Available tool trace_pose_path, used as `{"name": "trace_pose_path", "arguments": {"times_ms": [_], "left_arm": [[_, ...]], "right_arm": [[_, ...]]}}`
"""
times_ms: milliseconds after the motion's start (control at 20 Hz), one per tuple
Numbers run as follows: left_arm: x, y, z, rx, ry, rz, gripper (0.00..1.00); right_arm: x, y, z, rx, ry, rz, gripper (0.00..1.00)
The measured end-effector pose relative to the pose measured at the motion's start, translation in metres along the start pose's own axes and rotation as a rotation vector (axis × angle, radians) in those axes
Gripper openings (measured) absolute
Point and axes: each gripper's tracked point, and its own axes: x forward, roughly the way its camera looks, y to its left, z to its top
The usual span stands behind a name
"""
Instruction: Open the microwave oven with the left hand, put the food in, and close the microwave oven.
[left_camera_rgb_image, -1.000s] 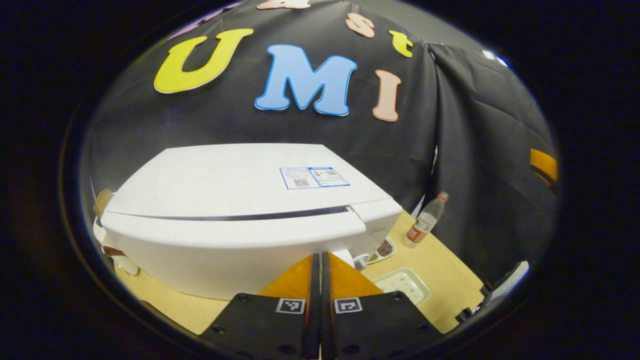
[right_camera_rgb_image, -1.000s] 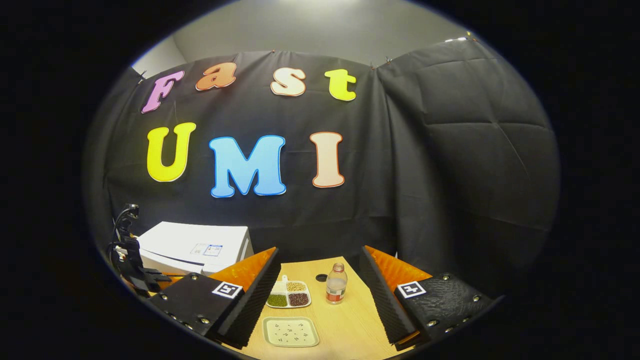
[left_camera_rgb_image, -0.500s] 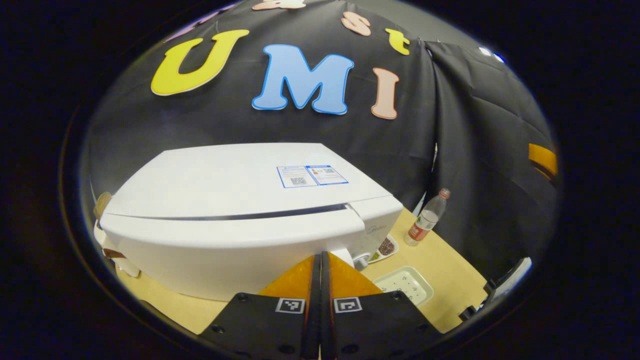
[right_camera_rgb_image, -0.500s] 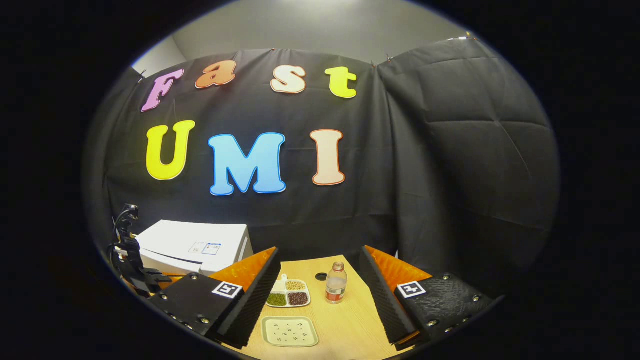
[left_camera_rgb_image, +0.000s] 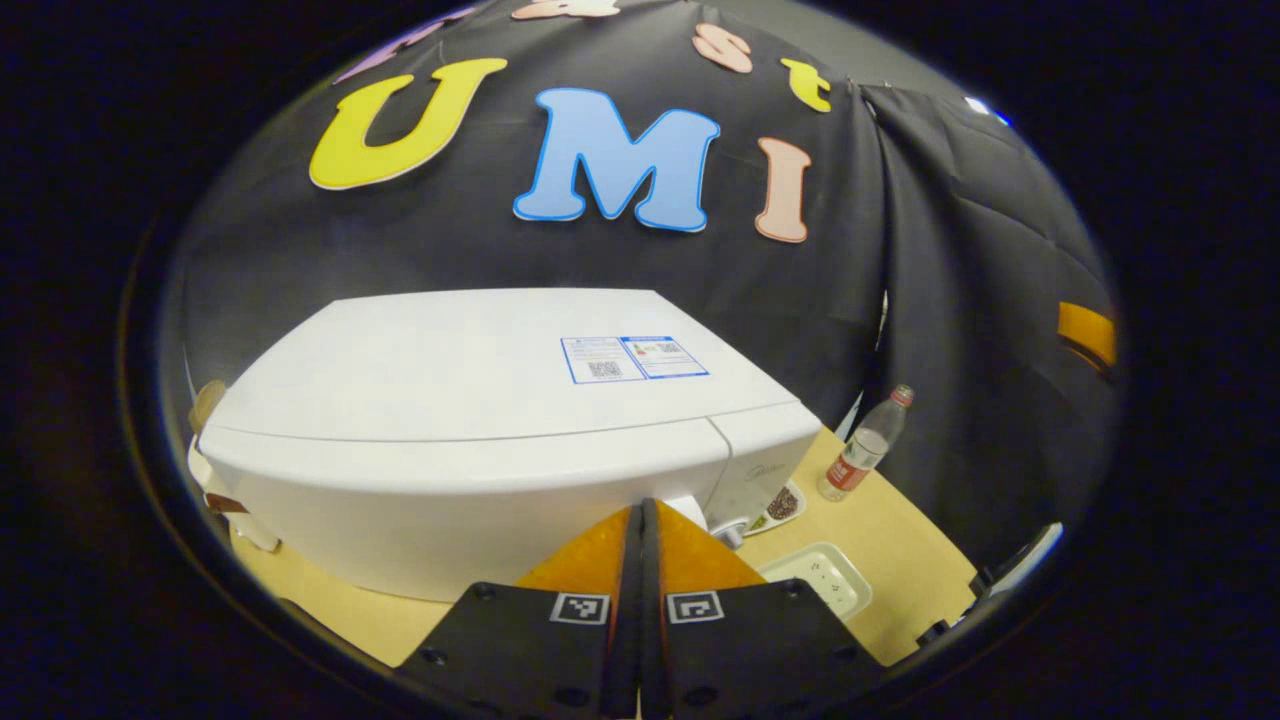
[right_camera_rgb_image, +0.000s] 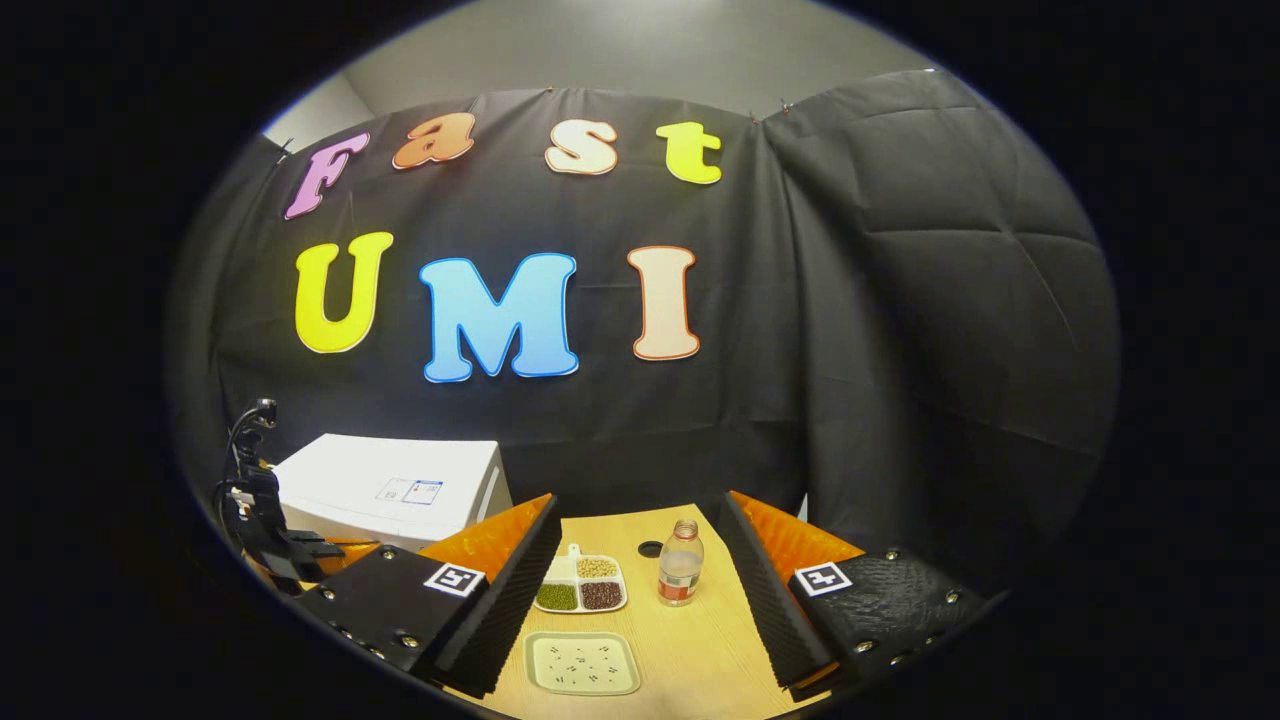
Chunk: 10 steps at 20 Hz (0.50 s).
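Here the left claw (left_camera_rgb_image: 641, 520), clenched on nothing, sits at the shut microwave's (left_camera_rgb_image: 480, 440) front edge by the surface's (right_camera_rgb_image: 690, 650) left side, while the released right claw (right_camera_rgb_image: 640, 560) hangs over open room around the food tray (right_camera_rgb_image: 582, 584), plate (right_camera_rgb_image: 582, 662) and bottle (right_camera_rgb_image: 680, 577).

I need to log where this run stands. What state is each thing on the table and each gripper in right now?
Microwave oven: door shut.
Food tray: on the table, three compartments filled, untouched.
Flat dish: on the table in front of the food tray.
Bottle: upright, uncapped.
Bottle cap: lying beside the bottle.
Left gripper: fingers shut, holding nothing.
Right gripper: fingers open, holding nothing.
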Motion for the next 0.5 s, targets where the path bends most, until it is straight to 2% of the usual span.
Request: {"name": "trace_pose_path", "arguments": {"times_ms": [200,400,500], "left_arm": [[-0.021,-0.002,0.027,0.007,-0.073,0.022,0.07],[-0.087,0.006,0.088,0.043,-0.231,0.069,0.07],[-0.13,0.015,0.129,0.058,-0.331,0.124,0.07]], "right_arm": [[0.003,0.012,0.001,0.001,-0.002,0.045,0.97],[-0.002,0.029,0.011,-0.004,-0.031,0.086,0.97],[-0.008,0.042,0.02,0.002,-0.05,0.113,0.97]]}}
